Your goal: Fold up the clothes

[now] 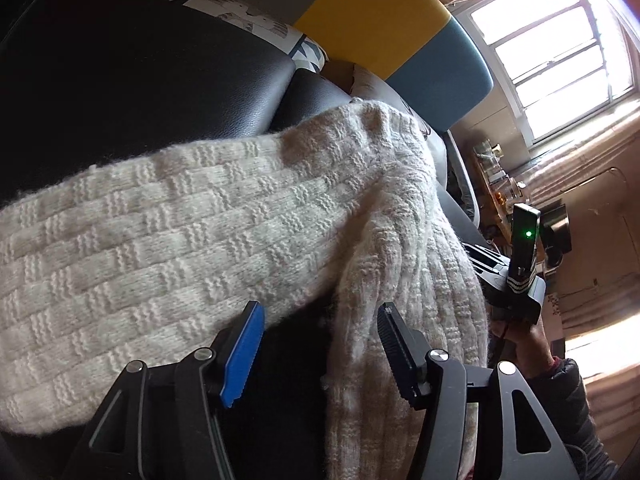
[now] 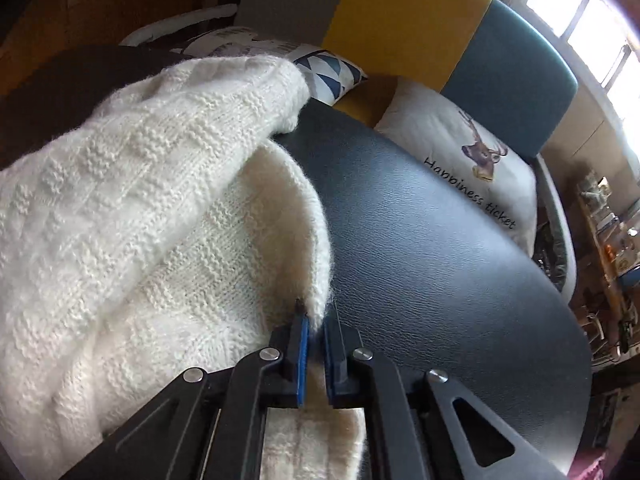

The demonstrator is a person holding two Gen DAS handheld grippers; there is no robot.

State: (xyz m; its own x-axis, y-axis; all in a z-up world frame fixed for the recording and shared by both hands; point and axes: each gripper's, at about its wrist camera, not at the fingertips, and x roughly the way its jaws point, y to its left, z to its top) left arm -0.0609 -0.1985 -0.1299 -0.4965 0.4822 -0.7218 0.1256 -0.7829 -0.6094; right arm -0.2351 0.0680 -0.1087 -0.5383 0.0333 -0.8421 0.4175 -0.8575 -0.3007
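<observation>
A cream knitted sweater (image 1: pixel 180 216) lies bunched over a black leather surface (image 2: pixel 440 240) that serves as the bench, one part draped across it and another fold hanging toward the camera.

The right claw (image 2: pixel 314 328) is clamped on the sweater's fuzzy edge, a sliver of knit pinched between its blue pads at about 6 o'clock in its own view. The rest of the garment spreads away to 9 and 10 o'clock, with bare leather running off toward 3 o'clock.

The left claw (image 1: pixel 320 328) stands apart with nothing pressed between its jaws. The dark gap under the fold sits between its fingers, and the hanging ribbed part of the sweater lies just behind the finger at 5 o'clock. Whether that finger brushes the knit is hard to tell through the lens curve. At 3 o'clock in this view the other handheld tool shows, with a hand (image 1: pixel 524 344) under it.

The step in hand looks like taking hold of the garment: one edge is secured, the second grip is not yet made. The next move likely calls for the left claw to close on a matching edge or corner, so both can lift and spread the sweater flat before folding. Loose, stretchy knit may slip or bunch, so a deep bite would help.

Cushions (image 2: pixel 460 152) and a yellow and teal chair back (image 2: pixel 440 20) sit beyond, around 12 to 1 o'clock.
</observation>
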